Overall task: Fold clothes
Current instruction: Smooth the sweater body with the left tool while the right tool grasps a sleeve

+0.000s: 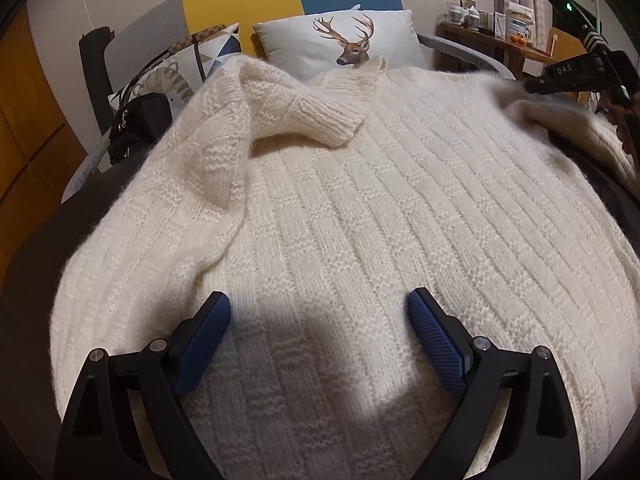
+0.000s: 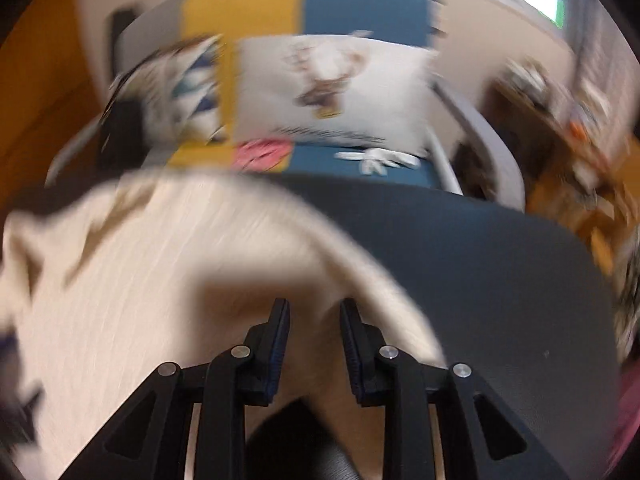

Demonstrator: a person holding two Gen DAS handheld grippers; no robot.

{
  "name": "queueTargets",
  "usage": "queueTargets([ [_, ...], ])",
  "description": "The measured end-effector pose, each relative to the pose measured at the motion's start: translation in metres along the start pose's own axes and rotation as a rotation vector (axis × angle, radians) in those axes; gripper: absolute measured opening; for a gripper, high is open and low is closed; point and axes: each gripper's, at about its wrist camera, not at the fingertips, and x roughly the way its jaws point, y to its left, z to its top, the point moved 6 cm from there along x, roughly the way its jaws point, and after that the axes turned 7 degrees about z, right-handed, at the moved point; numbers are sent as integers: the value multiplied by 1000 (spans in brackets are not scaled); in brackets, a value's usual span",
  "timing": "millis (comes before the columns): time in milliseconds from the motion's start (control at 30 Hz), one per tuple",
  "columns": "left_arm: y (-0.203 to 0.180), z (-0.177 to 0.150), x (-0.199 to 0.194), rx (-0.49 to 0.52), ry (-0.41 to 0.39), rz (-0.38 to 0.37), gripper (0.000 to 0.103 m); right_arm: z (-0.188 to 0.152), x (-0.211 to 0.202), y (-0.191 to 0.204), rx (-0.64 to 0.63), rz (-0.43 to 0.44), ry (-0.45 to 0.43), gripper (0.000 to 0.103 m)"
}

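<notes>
A cream knitted sweater (image 1: 360, 208) lies spread on a dark grey surface (image 2: 500, 280). Its left sleeve (image 1: 304, 116) is folded across the chest. My left gripper (image 1: 320, 316) hovers over the lower body of the sweater, open wide, with nothing between its blue pads (image 1: 432, 332). My right gripper (image 2: 315, 320) is at the sweater's right side, seen from the left wrist as a black tool (image 1: 536, 86) in a hand. Its jaws stand narrowly apart and cream knit (image 2: 140, 260) fills the gap and drapes away to the left. The right wrist view is heavily blurred.
A deer-print cushion (image 1: 344, 40) and a patterned cushion (image 1: 176, 76) lean on a yellow and blue backrest (image 1: 240, 4) beyond the sweater. A black bag (image 1: 136, 124) sits at the far left. A cluttered wooden side table (image 1: 488, 36) stands at the right.
</notes>
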Motion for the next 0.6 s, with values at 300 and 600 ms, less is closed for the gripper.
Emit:
queueTargets([
  [300,1,1,3,-14,10,-5,97,-31,-83,-102,209,-21,-108,27],
  [600,-17,43,-14,-57,-22,-136,96,-171,-212,-98,-23,5,-104,28],
])
